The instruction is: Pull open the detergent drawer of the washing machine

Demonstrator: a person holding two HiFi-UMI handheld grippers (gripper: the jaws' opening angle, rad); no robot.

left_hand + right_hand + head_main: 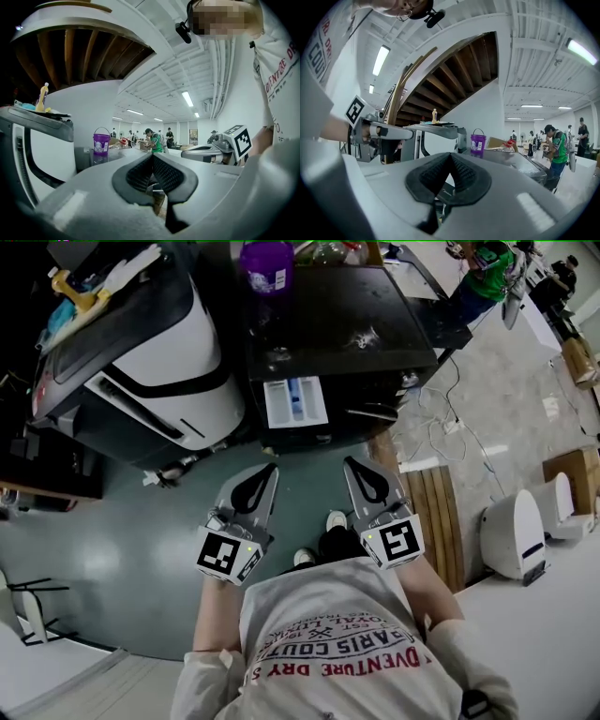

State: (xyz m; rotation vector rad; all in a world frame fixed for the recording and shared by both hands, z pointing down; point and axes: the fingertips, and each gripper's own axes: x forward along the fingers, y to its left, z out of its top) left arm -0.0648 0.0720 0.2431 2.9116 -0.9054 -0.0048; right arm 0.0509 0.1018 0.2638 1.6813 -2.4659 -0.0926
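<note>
In the head view the black washing machine (337, 324) stands ahead of me. Its white detergent drawer (294, 401), with a blue insert, sticks out of the front at the upper left. My left gripper (271, 469) hangs below the drawer, shut and holding nothing, a short way from it. My right gripper (350, 463) is beside it to the right, also shut and holding nothing. In the left gripper view the pads (140, 174) meet at the tip, and the right gripper (211, 151) shows alongside. The right gripper view shows its pads (466, 176) closed and the machine's dark top (520, 165).
A purple bucket (266, 264) sits on the washing machine's top. A white and black appliance (155, 357) with clutter on it stands to the left. Cables and wooden boards (437, 512) lie on the floor to the right, beside a white bin (514, 535). People stand far off (557, 140).
</note>
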